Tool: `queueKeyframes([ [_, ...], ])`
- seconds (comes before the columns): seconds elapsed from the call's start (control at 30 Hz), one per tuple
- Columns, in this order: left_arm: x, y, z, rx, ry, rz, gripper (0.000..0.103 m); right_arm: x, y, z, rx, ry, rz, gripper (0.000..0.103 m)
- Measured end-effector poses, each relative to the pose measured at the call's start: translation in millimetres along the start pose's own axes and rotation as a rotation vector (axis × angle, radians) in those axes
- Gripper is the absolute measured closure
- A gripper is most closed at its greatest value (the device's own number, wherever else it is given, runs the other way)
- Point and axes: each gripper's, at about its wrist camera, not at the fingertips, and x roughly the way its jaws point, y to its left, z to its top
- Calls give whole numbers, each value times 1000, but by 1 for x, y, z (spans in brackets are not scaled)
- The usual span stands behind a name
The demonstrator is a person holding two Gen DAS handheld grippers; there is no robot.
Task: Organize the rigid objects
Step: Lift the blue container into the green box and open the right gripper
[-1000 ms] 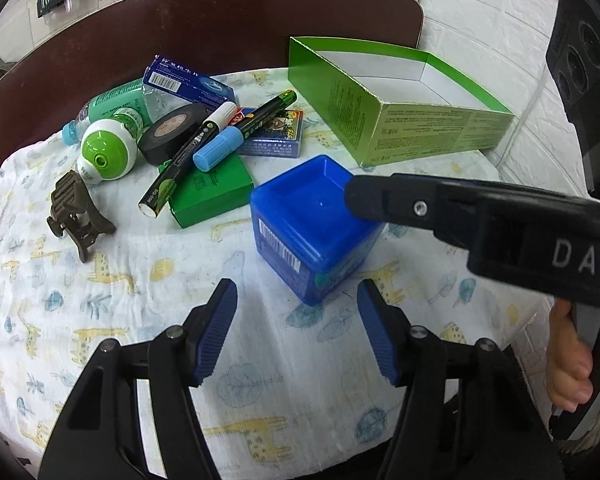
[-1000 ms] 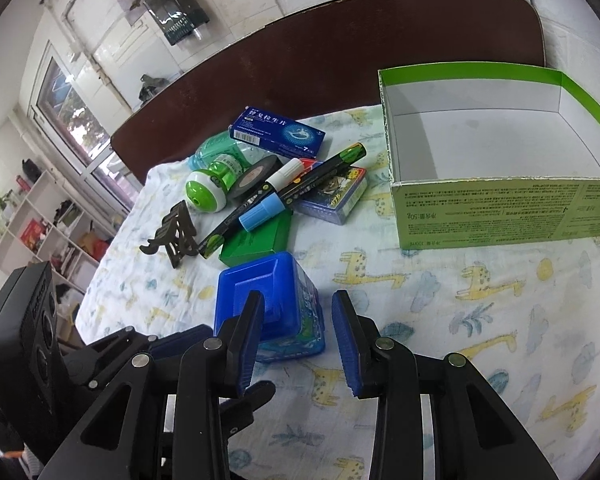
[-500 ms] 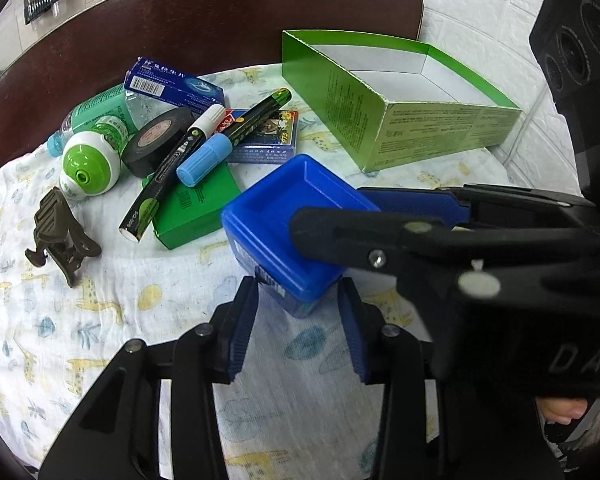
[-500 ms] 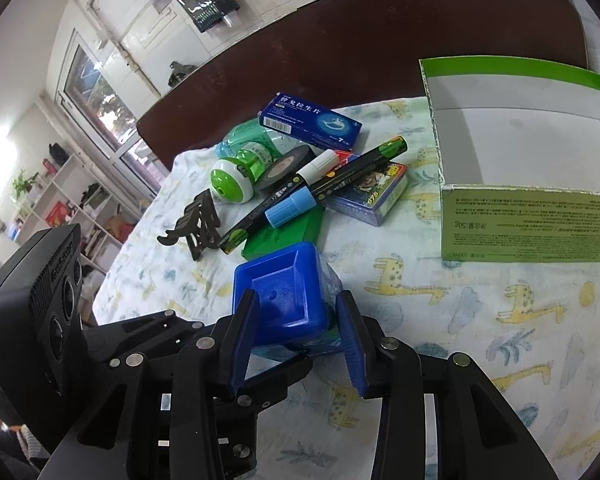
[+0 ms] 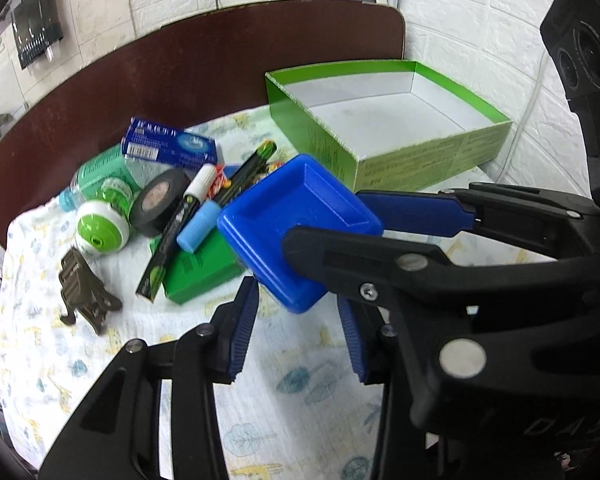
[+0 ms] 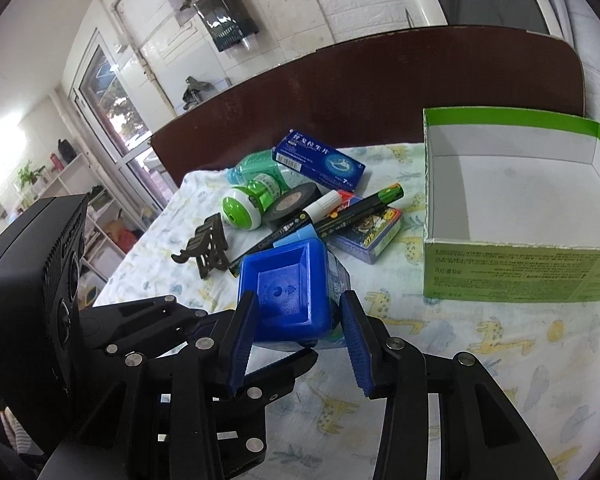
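The blue container, a square tub with a recessed top, sits tilted between the two grippers above the cloth-covered counter. The right gripper has the tub between its blue pads; its jaws are opening, and the near pad lies against the tub's left side while the other pad stands just beside its right edge, so whether that pad presses cannot be told. The left gripper reaches in from below the tub in its own view, its jaws narrowed around the tub's lower corner, though contact there is hidden by the right gripper's fingers crossing in front. Beyond the right gripper's tips and to the right stands the open green box, empty and white inside. Beyond the tips and to the left lies a heap: markers, a roll of black tape, a blue carton, a card pack, a green bottle and a dark clip.
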Motion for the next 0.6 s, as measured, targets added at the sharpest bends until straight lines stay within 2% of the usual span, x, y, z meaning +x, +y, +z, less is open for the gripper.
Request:
queueKeyframes([
  [0.17, -7, -12, 23, 47, -45, 12, 64, -17, -7, 13, 10, -69, -14, 58],
  [0.37, -7, -32, 66, 124, -116, 0, 64, -46, -24, 34, 18, -185, -52, 58],
  [0.43, 1, -41, 80, 151, -123, -5, 64, -57, -42, 45, 45, -233, -79, 58],
  [0.6, 28, -54, 101, 184, -85, -24, 64, -58, -74, 55, 116, -255, -101, 58],
])
